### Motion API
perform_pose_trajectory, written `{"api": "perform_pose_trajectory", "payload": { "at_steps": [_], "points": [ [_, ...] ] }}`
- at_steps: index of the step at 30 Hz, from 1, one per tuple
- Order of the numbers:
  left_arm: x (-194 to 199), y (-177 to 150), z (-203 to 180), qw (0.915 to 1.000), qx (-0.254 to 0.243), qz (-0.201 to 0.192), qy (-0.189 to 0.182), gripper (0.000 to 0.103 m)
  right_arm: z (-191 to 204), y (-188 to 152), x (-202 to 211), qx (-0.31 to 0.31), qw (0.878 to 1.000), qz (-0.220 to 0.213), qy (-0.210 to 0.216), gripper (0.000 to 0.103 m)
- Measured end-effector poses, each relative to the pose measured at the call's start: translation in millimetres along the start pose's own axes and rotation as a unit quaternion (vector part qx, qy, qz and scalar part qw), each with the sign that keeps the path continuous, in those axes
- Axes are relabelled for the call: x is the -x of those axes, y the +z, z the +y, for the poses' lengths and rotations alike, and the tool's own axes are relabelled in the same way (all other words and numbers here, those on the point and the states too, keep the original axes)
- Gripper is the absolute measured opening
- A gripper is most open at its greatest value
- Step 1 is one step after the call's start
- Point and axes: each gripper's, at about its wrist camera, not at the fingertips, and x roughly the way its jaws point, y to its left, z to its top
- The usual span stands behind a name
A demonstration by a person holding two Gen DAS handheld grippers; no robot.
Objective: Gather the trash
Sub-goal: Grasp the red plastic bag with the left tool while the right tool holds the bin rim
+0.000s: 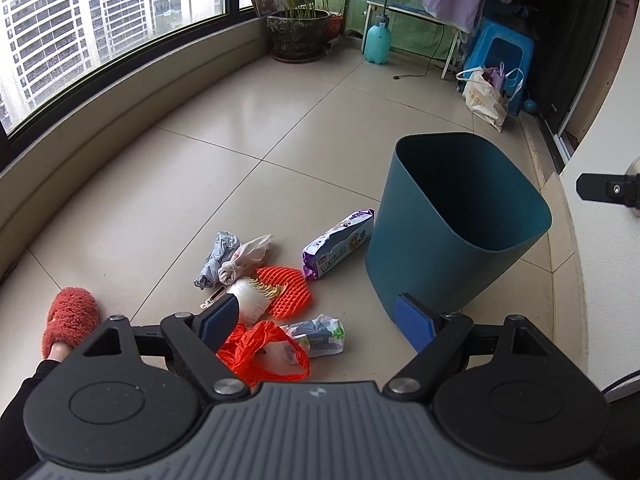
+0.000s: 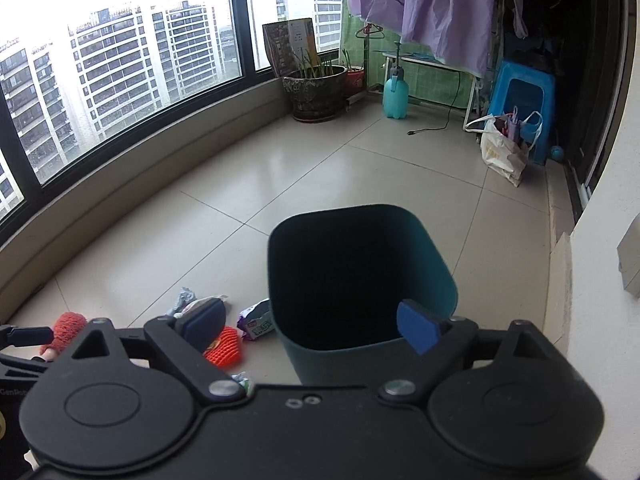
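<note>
Red slipper (image 1: 72, 316) far left, left gripper (image 1: 320, 318) jaws apart above trash pile (image 1: 264, 300) on tile floor (image 1: 240, 128), snack wrapper (image 1: 338, 244) beside upright teal bin (image 1: 452, 236), right gripper (image 2: 310, 326) jaws apart over bin mouth.

bin (image 2: 360, 280) bottom lost in shadow
</note>
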Motion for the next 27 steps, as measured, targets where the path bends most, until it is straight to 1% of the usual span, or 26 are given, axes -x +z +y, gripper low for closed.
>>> {"api": "perform_pose_trajectory", "payload": {
  "at_steps": [3,7,9,11,12,13,15,17,18,19,20,23,24,25,26,27],
  "points": [
    [-13.2,4.1,3.0,0.9999,0.009,0.004,0.003,0.086,-29.4,18.3,-18.4,-0.014,1.000,0.021,0.000,0.092],
    [-37.5,8.5,4.7,0.9997,0.016,0.016,0.003,0.086,-60.6,29.7,-61.5,-0.009,0.999,0.045,-0.022,0.091],
    [-50.9,9.0,6.6,0.9995,0.020,0.025,0.007,0.086,-75.1,31.5,-86.5,-0.014,0.998,0.063,-0.029,0.084],
    [-65.6,7.5,10.2,0.9990,0.021,0.036,0.011,0.086,-88.7,32.2,-110.2,-0.023,0.996,0.076,-0.046,0.080],
    [-75.3,5.9,12.8,0.9986,0.023,0.046,0.015,0.086,-94.6,32.3,-121.4,-0.024,0.995,0.085,-0.051,0.074],
    [-83.4,4.8,14.4,0.9981,0.023,0.055,0.015,0.086,-100.6,31.0,-134.5,-0.024,0.994,0.090,-0.060,0.071],
    [-100.6,1.7,18.3,0.9968,0.024,0.072,0.025,0.086,-109.8,27.5,-157.2,-0.021,0.991,0.107,-0.072,0.069],
    [-120.2,-4.5,24.1,0.9951,0.025,0.092,0.025,0.086,-117.6,22.9,-177.0,-0.025,0.989,0.127,-0.071,0.065],
    [-129.2,-7.8,26.2,0.9940,0.026,0.101,0.031,0.086,-121.8,20.6,-188.5,-0.026,0.987,0.141,-0.069,0.063],
    [-141.2,-13.1,29.1,0.9929,0.023,0.110,0.038,0.086,-123.3,17.9,-196.1,-0.026,0.987,0.145,-0.068,0.061],
    [-150.5,-16.5,30.9,0.9921,0.017,0.117,0.042,0.086,-124.4,15.8,-201.3,-0.027,0.986,0.147,-0.068,0.056],
    [-178.3,-25.5,41.1,0.9882,0.013,0.143,0.053,0.086,-125.4,9.8,-214.8,-0.029,0.984,0.163,-0.070,0.052],
    [-185.7,-28.1,44.9,0.9872,0.012,0.149,0.055,0.086,-125.5,7.7,-217.6,-0.031,0.983,0.167,-0.067,0.046],
    [-194.1,-30.4,49.8,0.9855,0.012,0.157,0.064,0.086,-125.5,5.3,-219.9,-0.035,0.982,0.173,-0.062,0.042],
    [-200.7,-32.8,54.6,0.9842,0.012,0.163,0.068,0.086,-125.4,3.5,-221.4,-0.037,0.981,0.178,-0.061,0.033],
    [-206.8,-35.5,59.5,0.9830,0.014,0.171,0.066,0.086,-125.4,1.6,-222.8,-0.039,0.980,0.184,-0.060,0.027]
  ]
}}
